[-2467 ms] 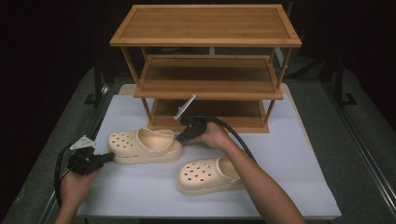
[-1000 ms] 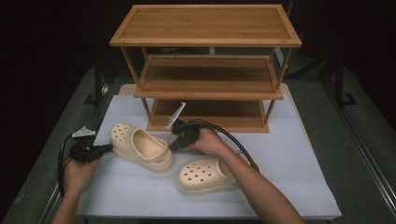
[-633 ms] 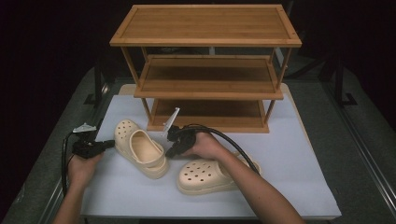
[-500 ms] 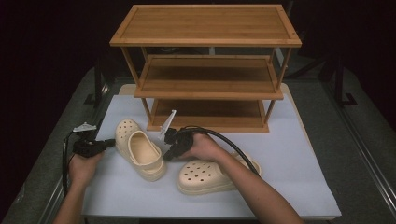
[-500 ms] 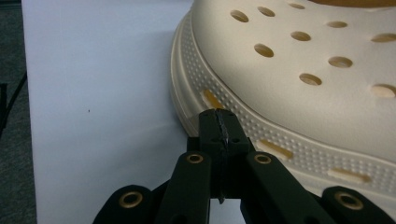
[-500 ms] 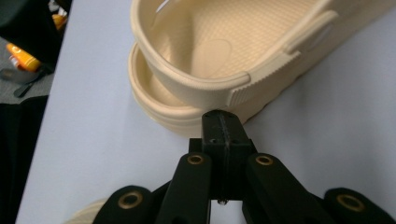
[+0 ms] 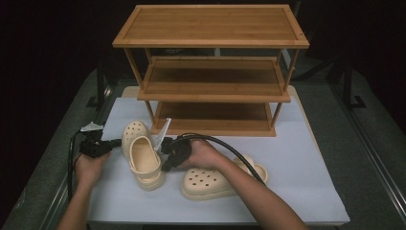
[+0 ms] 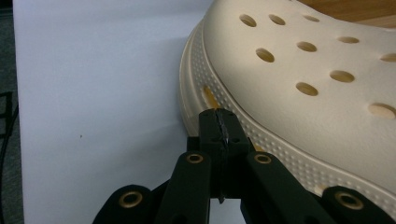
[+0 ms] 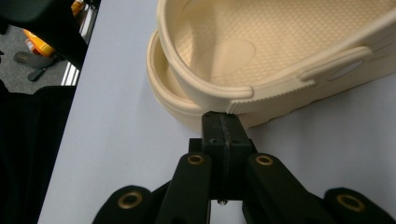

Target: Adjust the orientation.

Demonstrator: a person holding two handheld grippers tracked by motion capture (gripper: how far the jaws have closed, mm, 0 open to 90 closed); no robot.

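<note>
A cream clog (image 7: 140, 154) lies on the white mat (image 7: 297, 163), toe toward the wooden shoe rack (image 7: 213, 90). My left gripper (image 7: 118, 142) is shut, with its tip against the clog's toe side. Up close, the shut left gripper (image 8: 219, 125) presses the dotted sole edge of the clog (image 8: 299, 79). My right gripper (image 7: 165, 166) is also shut and touches the clog near its heel. In the right gripper view the gripper tip (image 9: 223, 122) rests against the heel strap of the clog (image 9: 261, 60). A second cream clog (image 7: 210, 182) lies under my right forearm.
The three-tier rack stands at the back of the mat, its shelves bare. A black cable (image 7: 225, 146) arcs from the right gripper over the second clog. Dark table surface (image 7: 364, 158) borders the mat on both sides.
The clog has turned from lying sideways to toe-first toward the rack. My left gripper moved away from me along its toe; my right gripper swung left and nearer to me at the heel.
</note>
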